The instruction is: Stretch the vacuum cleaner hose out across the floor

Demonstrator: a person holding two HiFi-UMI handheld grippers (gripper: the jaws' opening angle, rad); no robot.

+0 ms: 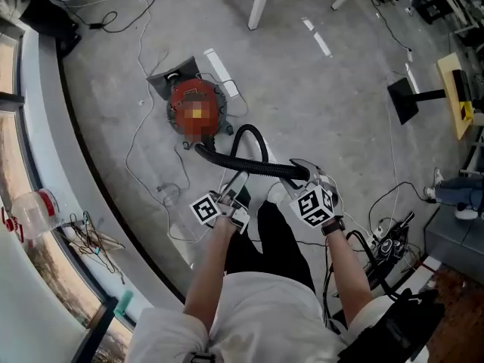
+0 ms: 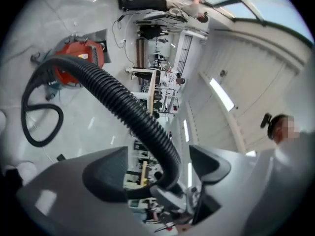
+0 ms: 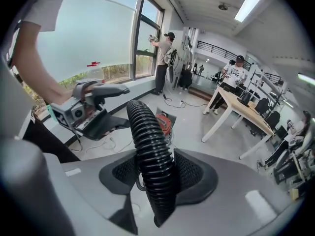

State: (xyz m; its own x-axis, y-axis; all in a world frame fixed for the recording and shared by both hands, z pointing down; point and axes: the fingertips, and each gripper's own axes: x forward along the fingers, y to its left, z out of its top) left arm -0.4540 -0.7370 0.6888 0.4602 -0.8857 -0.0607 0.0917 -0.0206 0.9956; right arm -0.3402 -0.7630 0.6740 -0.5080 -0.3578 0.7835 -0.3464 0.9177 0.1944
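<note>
The red vacuum cleaner [image 1: 198, 110] stands on the grey floor ahead of me. Its black ribbed hose [image 1: 243, 164] loops beside it and runs right, lifted off the floor. My right gripper [image 1: 304, 174] is shut on the hose near its free end; in the right gripper view both pads [image 3: 193, 173] press on the hose [image 3: 150, 146]. My left gripper [image 1: 237, 186] sits just under the hose. In the left gripper view the hose [image 2: 128, 112] passes between wide open jaws, and the pads [image 2: 106, 173] do not touch it. The vacuum [image 2: 81, 58] shows beyond.
Thin cables [image 1: 144, 150] trail over the floor by the vacuum. A curved window ledge [image 1: 53, 165] runs along the left. White table legs [image 1: 261, 2] stand at the top, a black stand base [image 1: 404, 100] at the right. People stand by the window [image 3: 165, 63] and a table [image 3: 246, 112].
</note>
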